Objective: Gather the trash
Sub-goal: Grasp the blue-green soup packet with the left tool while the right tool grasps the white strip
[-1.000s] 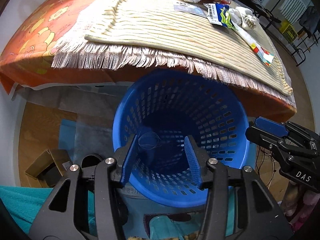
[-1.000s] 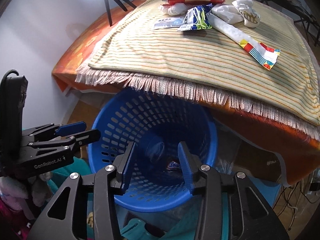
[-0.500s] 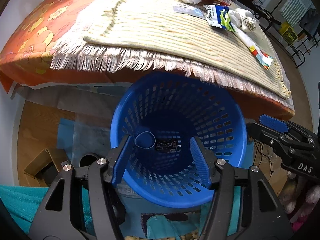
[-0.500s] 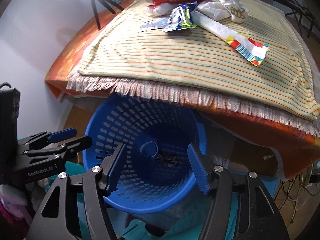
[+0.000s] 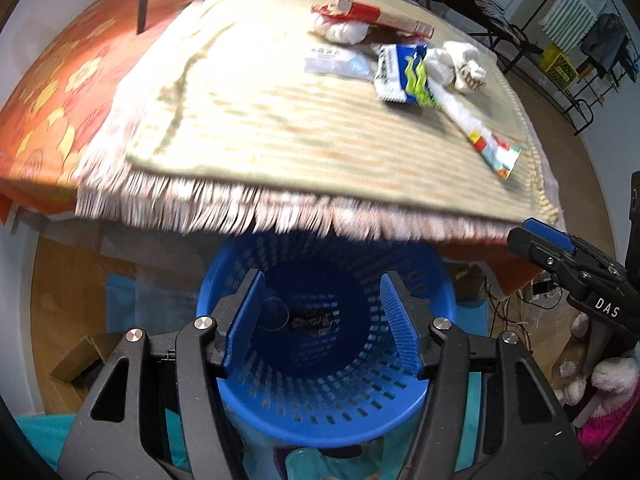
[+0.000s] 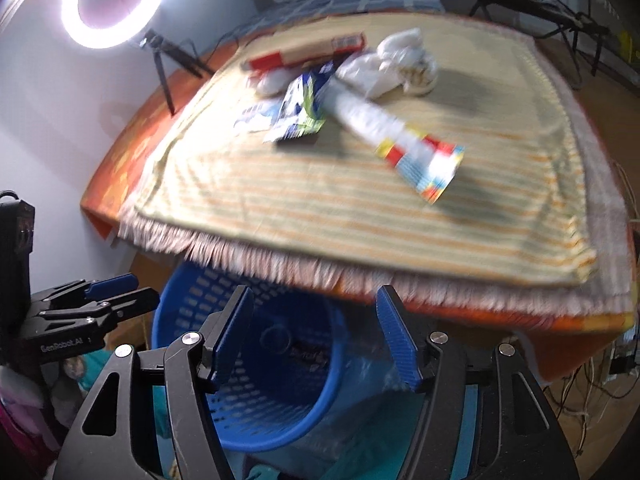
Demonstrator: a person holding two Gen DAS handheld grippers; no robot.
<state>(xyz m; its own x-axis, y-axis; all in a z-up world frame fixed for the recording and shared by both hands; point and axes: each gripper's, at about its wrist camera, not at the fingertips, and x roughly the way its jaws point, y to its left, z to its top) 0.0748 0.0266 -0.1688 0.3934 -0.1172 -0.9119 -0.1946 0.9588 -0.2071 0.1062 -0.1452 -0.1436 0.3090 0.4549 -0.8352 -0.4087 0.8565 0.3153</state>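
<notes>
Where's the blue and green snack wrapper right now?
The blue and green snack wrapper lies on the striped fringed cloth, far side, between the pale flat sachet and the crumpled white paper.

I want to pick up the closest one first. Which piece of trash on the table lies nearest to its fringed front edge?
The long white wrapper with the red, yellow and blue end; the other pieces lie farther back.

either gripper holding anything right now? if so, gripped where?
Nothing held. Left gripper and right gripper both have open, empty fingers above the blue basket; their jaws have just been opening.
</notes>
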